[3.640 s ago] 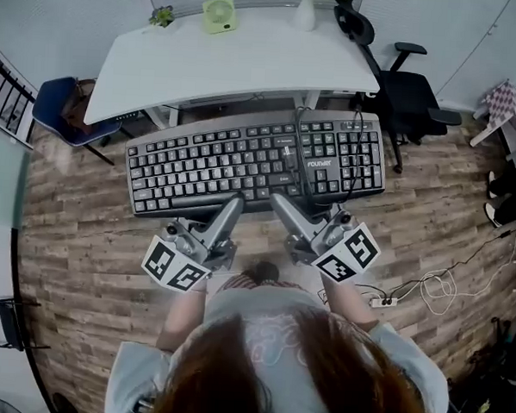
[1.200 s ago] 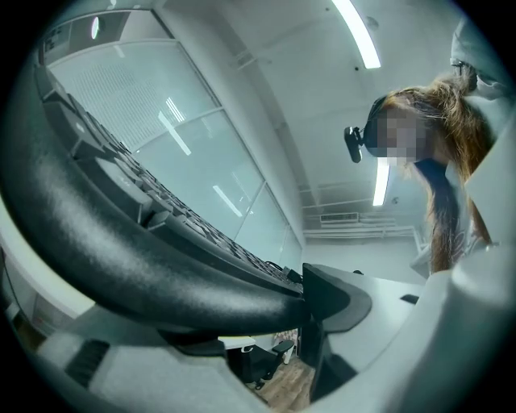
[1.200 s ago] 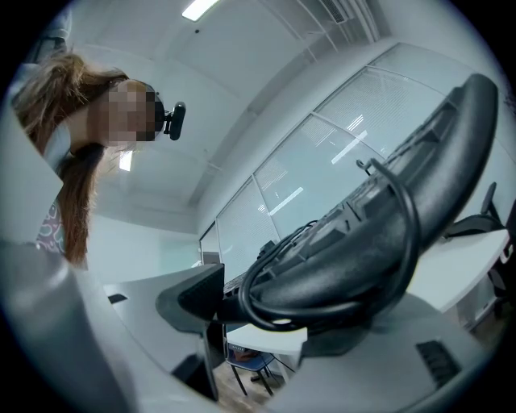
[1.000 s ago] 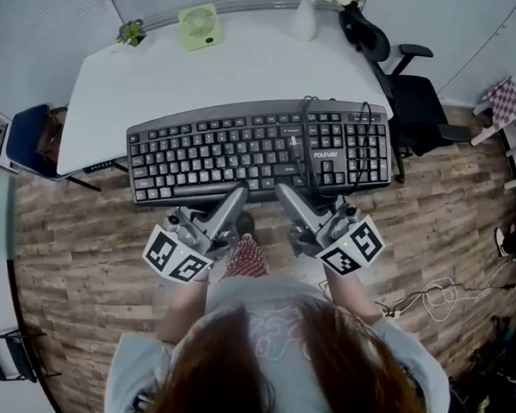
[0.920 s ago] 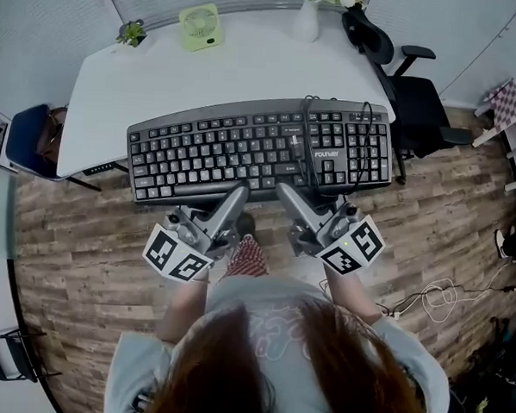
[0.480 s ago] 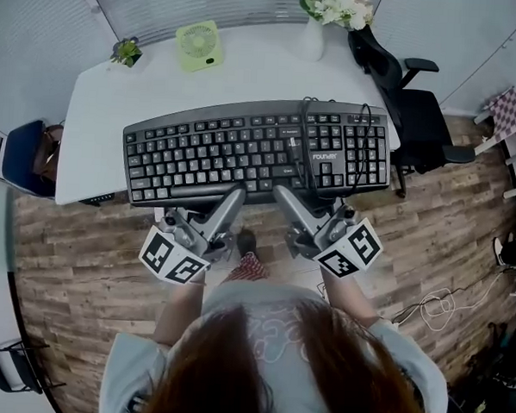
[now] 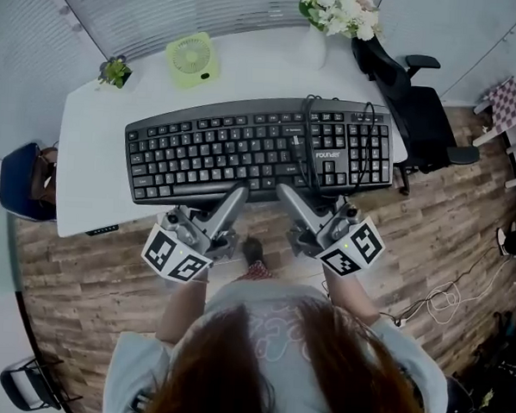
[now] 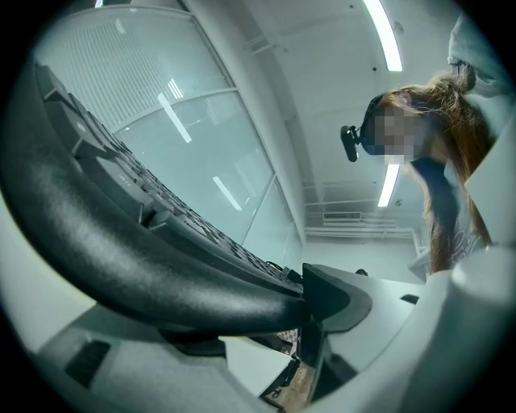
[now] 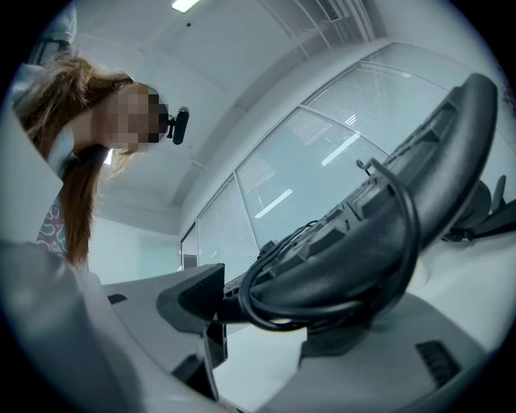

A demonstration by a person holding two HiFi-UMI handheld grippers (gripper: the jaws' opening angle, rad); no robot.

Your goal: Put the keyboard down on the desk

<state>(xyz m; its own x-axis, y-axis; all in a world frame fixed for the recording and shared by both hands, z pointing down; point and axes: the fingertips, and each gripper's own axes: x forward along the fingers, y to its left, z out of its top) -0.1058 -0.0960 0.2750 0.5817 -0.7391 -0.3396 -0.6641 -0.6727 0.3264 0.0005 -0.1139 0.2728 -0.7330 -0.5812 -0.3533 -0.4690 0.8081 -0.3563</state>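
I hold the black keyboard [image 7: 243,153], its cable [image 7: 306,152] looped round its right end, over the near half of the white desk [image 7: 97,150]. My left gripper [image 7: 235,196] and right gripper [image 7: 284,194] each clamp its near edge. A green fan [image 7: 190,60] and flower vase [image 7: 333,15] stand at the far side.

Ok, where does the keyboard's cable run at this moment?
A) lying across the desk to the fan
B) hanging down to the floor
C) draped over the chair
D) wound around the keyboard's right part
D: in the head view the cable loops around the keyboard beside its number pad, and the right gripper view shows it wrapped there too.
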